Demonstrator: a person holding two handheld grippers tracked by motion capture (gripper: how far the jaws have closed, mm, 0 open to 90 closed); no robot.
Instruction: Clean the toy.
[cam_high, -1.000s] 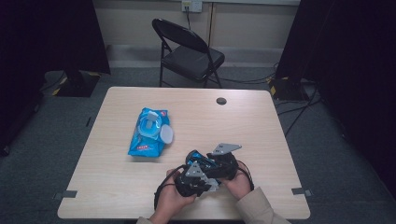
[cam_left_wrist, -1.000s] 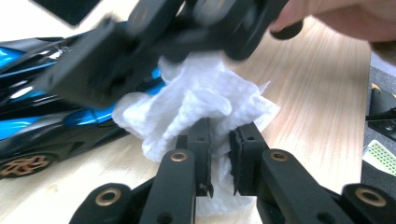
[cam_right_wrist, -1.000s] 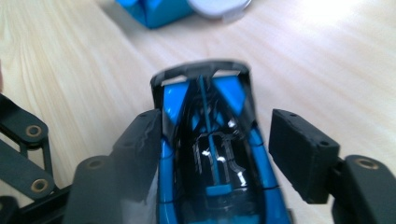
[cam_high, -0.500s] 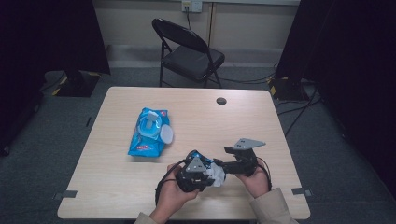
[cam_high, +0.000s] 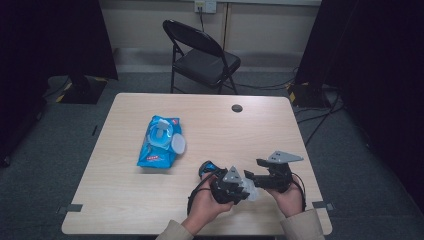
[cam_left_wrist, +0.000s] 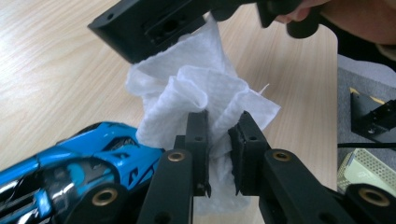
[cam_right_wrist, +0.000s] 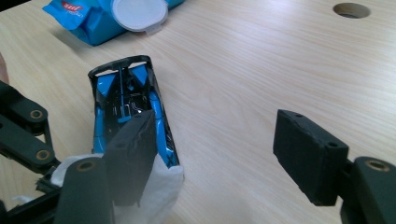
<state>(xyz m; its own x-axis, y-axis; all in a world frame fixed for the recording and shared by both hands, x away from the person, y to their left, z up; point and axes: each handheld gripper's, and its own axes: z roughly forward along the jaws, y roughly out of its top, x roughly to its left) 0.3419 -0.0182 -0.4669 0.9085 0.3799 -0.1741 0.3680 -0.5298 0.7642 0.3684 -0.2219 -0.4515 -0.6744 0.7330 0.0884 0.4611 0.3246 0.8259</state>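
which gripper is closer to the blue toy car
Left. The left gripper, shut on a white wipe, sits right beside the toy car; the right gripper hangs open just past it.

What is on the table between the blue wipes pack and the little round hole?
Nothing: in the high view only bare table lies between the blue wipes pack and the round hole.

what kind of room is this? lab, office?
Probably a lab or recording studio, not a home: a bare table with a cable hole, black curtains at both sides, a folding chair and cables on grey carpet.
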